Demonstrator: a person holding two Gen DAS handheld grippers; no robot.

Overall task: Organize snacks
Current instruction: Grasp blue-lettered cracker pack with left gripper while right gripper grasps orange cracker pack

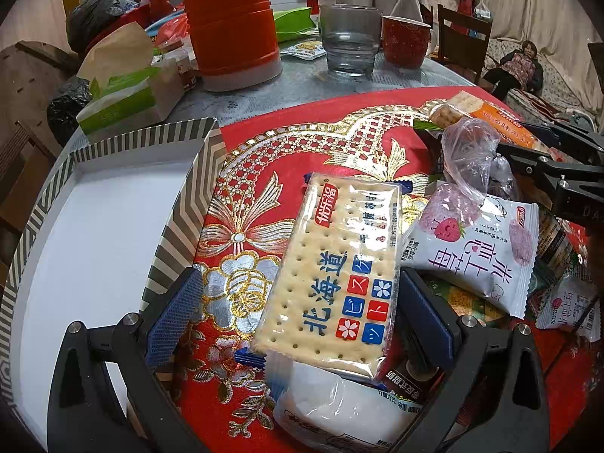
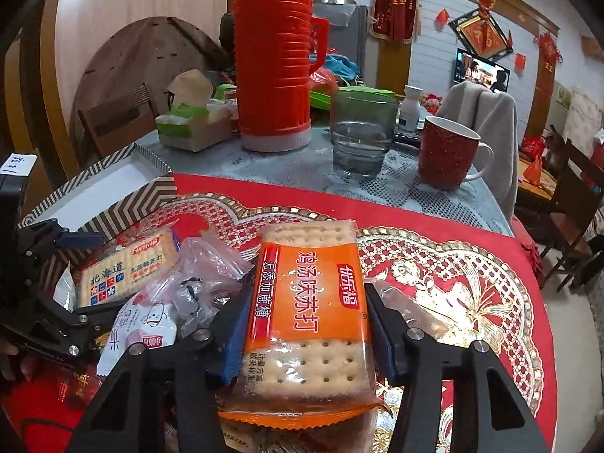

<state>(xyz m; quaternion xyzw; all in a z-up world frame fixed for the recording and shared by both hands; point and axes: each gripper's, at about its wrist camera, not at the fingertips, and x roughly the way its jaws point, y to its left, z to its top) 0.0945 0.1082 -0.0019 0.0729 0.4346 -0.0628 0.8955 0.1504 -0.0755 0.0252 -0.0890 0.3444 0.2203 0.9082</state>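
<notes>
Meanwhile, two claws work a heap of snacks on a red and gold cloth (image 1: 302,143) covering the surface. At left, the left claw (image 1: 302,324) stands wide apart around a clear-wrapped cracker pack (image 1: 332,264) printed with blue characters; its right pad (image 1: 426,317) sits close against the pack's edge, while the left pad (image 1: 177,313) stands clear of it, leaving a gap. That pack lies tilted on top of other packets, just right of a striped box (image 1: 188,204) with a white inside. Beside it rests a white strawberry pouch (image 1: 479,249) and a crumpled clear bag (image 1: 468,151).

At right, the right claw (image 2: 305,324) is closed onto an orange cracker pack (image 2: 309,302), both blue pads pressing its long sides, the pack pointing away from the camera over the pile. Whether it is lifted off the heap cannot be told.

Behind the cloth stand a red flask (image 2: 275,68), a glass (image 2: 362,136) and a red mug (image 2: 445,154).
</notes>
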